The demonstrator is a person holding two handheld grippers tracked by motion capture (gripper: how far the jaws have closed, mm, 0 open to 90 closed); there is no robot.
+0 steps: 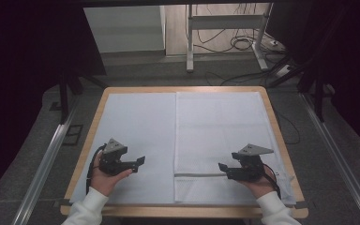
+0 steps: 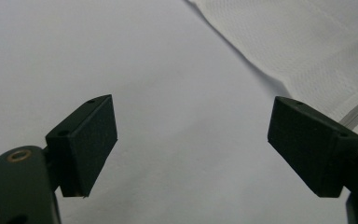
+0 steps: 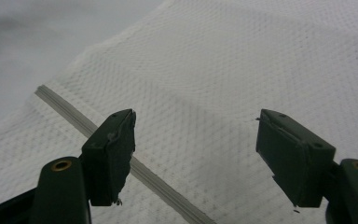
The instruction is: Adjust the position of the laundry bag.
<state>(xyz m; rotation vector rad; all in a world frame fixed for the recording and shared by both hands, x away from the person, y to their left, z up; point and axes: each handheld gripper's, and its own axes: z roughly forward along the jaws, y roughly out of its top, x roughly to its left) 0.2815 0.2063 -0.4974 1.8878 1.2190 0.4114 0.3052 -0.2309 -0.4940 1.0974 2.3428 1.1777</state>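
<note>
Both hands are hovering low over the table, nothing picked up yet, so this looks like the approach step. The mesh bag is lying flat, taking up the right half of the high view, w/ its grey zipper running across near the bottom centre. The right gripper is sitting at lower right of that frame, jaws wide apart and empty, pointing left toward the zipper's right end; in the right gripper view the zipper is passing diagonally under the left jaw, mesh beneath both. The left gripper is at lower left, jaws also apart w/ nothing between, over the plain white sheet, just beside the bag's left edge; in the left gripper view the bag is filling the upper right corner. Next move, I'd guess: right closing in on the zipper pull or bag edge, left coming across to pin the fabric. Can't make out the pull itself, too small.
</note>
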